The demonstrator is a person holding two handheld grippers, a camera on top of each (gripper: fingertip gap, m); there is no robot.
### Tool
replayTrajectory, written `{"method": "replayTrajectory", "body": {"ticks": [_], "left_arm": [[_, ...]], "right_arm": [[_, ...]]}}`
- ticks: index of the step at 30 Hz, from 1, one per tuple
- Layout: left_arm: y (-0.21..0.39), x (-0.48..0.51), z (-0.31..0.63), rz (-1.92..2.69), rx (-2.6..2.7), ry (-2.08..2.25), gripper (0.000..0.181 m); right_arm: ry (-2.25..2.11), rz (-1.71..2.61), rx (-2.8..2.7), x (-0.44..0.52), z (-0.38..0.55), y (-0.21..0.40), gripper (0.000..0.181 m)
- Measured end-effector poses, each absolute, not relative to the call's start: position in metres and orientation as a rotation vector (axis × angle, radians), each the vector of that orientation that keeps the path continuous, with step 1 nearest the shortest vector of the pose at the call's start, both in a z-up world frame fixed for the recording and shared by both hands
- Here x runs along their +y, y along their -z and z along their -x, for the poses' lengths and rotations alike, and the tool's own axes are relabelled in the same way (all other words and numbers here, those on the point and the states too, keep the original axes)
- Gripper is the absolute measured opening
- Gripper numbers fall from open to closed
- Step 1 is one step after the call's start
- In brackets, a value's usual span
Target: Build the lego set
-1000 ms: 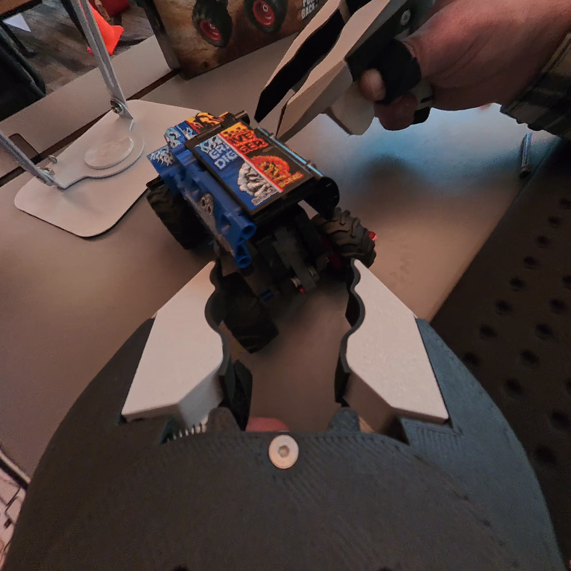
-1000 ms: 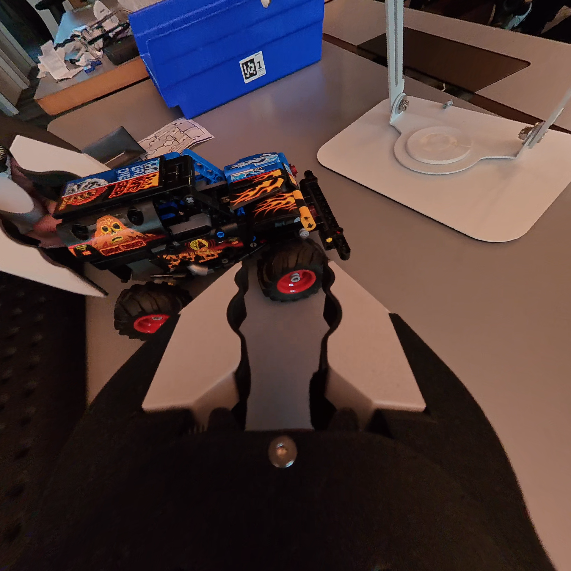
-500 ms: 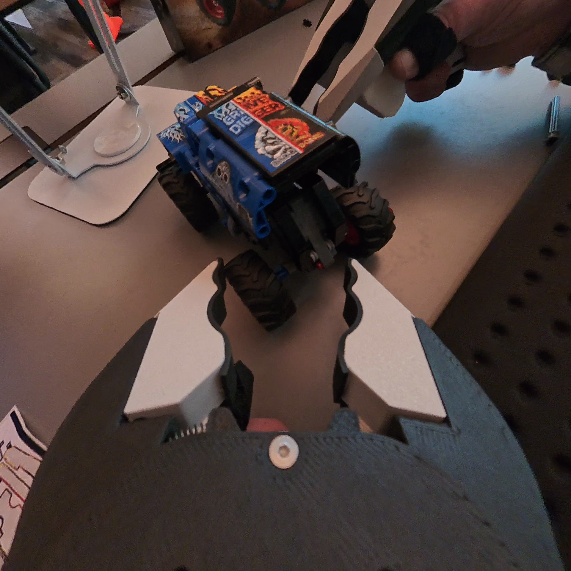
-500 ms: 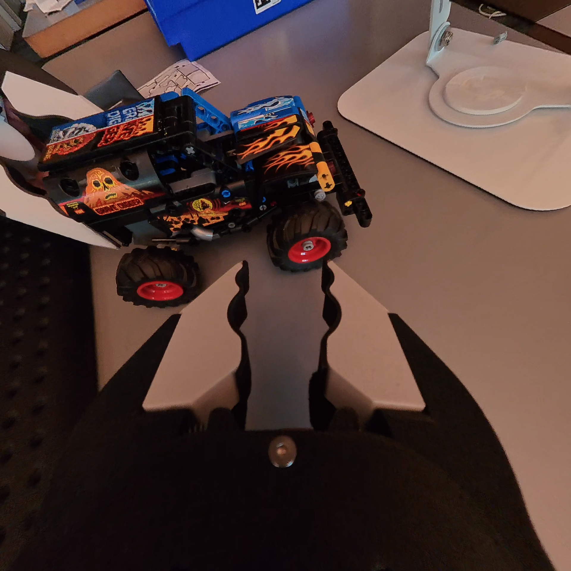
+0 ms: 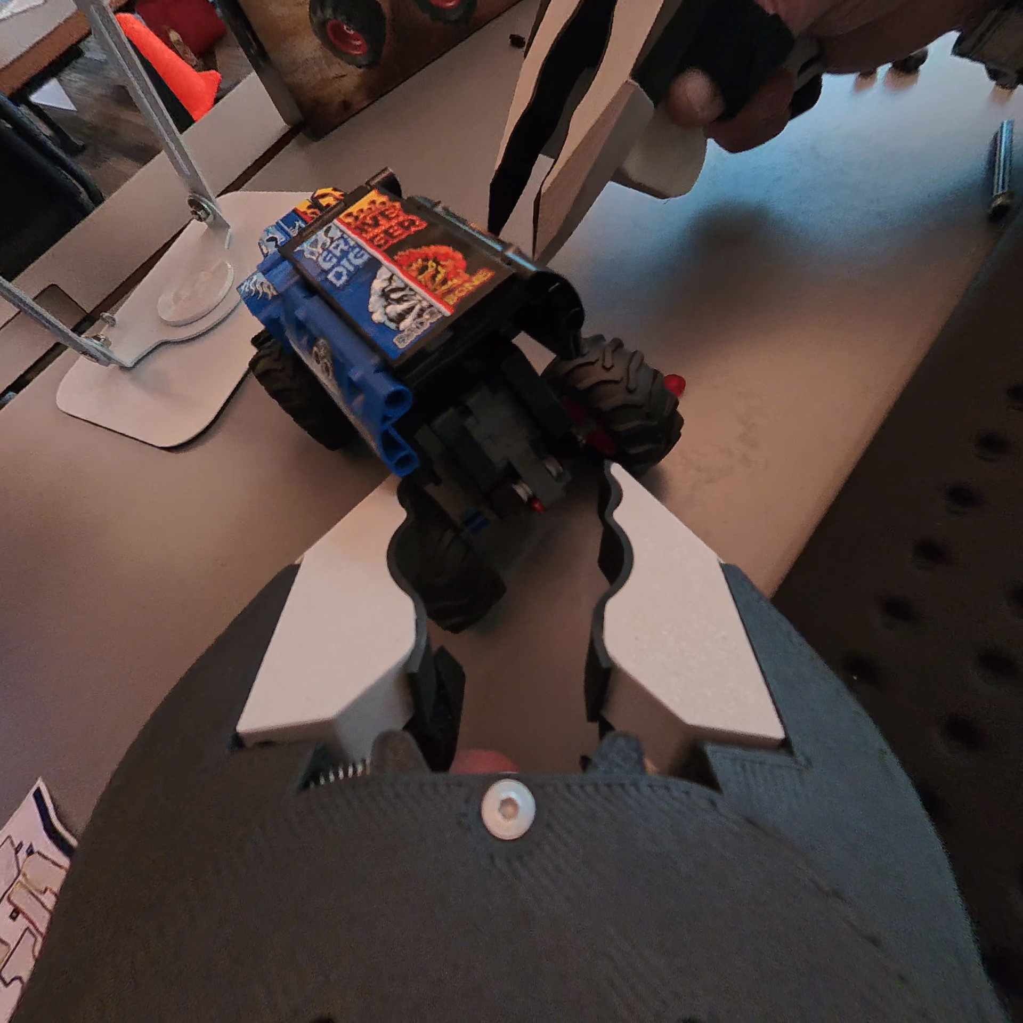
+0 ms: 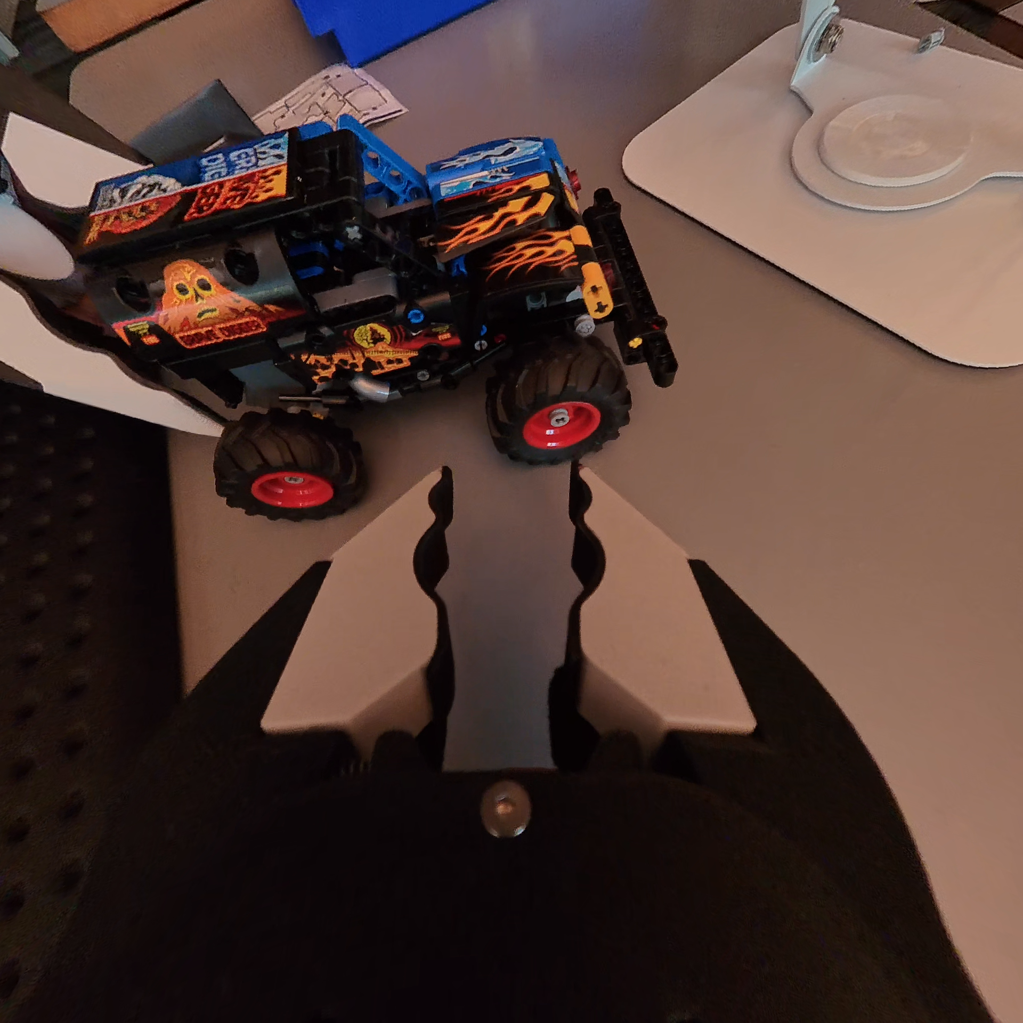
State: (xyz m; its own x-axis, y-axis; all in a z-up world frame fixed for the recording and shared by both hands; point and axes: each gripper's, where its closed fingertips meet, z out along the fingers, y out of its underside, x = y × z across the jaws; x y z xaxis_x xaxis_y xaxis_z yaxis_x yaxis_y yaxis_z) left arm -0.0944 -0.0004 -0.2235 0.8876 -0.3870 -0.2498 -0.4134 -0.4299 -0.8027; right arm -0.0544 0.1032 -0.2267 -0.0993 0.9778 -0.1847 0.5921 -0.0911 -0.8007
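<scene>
Grey tabletop (image 6: pixel 775 498) fills most of both views, with a dark mat dotted with holes (image 5: pixel 913 553) along its near edge. On the table stands the toy truck (image 6: pixel 354 288), built of black and blue bricks with flame stickers, on four fat black tyres with red hubs. It sits upright, its rear toward the mat.

From behind the truck, the left gripper (image 5: pixel 501 481) is spread wide with nothing clasped; its left finger (image 5: pixel 343 625) is beside the rear left tyre (image 5: pixel 448 575), though whether they touch is unclear. The right gripper (image 6: pixel 509 476) is also parted and empty, its tips just short of the truck's side, between the two red-hubbed wheels.

In the left wrist view the right gripper shows farther off, gripped by a hand (image 5: pixel 775 72), its tips just beside the truck's roof. A white stand base (image 6: pixel 830 182) lies on the table beyond the truck's front. A printed sheet (image 6: pixel 332 99) and a blue box (image 6: pixel 387 22) sit behind the truck.
</scene>
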Motion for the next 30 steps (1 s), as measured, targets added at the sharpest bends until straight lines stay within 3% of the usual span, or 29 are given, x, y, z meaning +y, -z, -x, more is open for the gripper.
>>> {"method": "replayTrajectory", "body": {"ticks": [7,17,30], "left_arm": [[0.22,-0.005,0.098,2.05,0.579,-0.026,0.061],[0.22,-0.002,0.099,2.04,0.593,-0.06,0.045],[0.221,0.012,0.095,2.045,0.53,-0.069,0.055]], "right_arm": [[-1.049,1.677,-1.841,0.091,0.039,0.233,0.038],[-1.029,1.64,-1.934,0.08,0.029,0.241,0.036],[-1.01,1.598,-1.995,0.072,0.028,0.244,0.037]]}}
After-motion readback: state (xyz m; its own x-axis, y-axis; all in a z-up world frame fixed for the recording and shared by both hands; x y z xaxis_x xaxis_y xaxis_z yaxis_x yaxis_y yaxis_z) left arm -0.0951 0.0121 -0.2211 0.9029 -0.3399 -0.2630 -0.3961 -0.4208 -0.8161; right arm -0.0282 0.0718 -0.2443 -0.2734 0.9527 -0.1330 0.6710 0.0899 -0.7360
